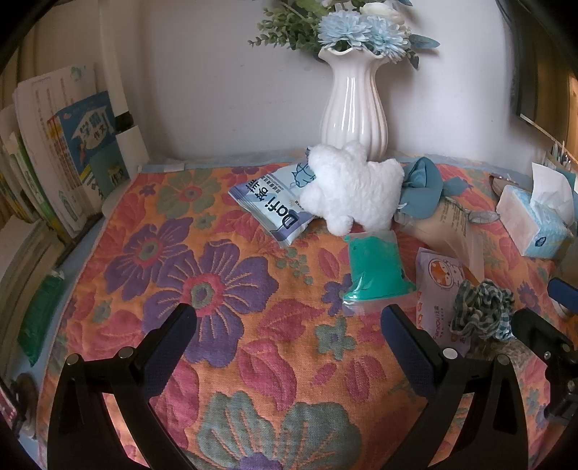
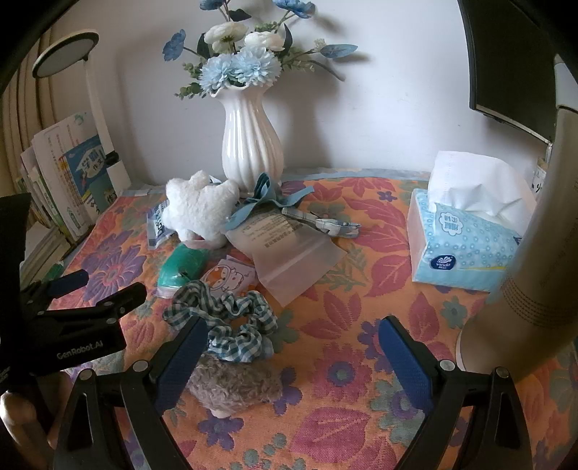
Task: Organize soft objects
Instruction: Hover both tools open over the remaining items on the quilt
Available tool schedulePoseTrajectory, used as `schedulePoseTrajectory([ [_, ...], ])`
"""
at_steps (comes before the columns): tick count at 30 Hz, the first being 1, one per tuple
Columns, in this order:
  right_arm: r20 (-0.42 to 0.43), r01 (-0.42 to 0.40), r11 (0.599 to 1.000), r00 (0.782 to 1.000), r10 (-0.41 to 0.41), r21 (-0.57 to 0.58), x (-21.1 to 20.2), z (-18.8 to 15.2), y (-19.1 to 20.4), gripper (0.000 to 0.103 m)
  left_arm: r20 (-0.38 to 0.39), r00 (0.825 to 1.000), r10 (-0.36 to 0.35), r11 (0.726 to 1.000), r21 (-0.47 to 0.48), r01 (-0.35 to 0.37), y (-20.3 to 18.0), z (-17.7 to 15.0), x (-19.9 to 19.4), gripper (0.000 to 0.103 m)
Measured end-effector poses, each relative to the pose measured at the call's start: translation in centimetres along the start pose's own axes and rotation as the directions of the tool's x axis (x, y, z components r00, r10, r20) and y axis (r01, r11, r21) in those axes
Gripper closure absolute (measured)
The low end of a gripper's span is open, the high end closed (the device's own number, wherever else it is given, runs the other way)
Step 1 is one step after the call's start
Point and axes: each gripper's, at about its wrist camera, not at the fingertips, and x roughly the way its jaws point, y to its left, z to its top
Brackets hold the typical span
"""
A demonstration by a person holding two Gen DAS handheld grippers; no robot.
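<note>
Checked scrunchie beside "Dafi" packet and "Vinda" tissues (both grippers wide apart, empty)

Partly hidden or cut off

Grey plush half behind a tong finger; pouch tucked under white plush; flower tops cropped at frame edge; book titles too blurred to read.
</note>
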Motion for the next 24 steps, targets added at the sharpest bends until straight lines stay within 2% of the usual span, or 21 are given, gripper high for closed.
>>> schedulePoseTrajectory([
  [24, 0.009, 0.009, 1.000, 1.000, -0.009, 0.005, -0.18, 0.03, -0.03, 0.008, -0.007, 1.000, -0.016, 1.000, 0.008, 0.016, -0.08, -0.10, 0.13, 0.001],
])
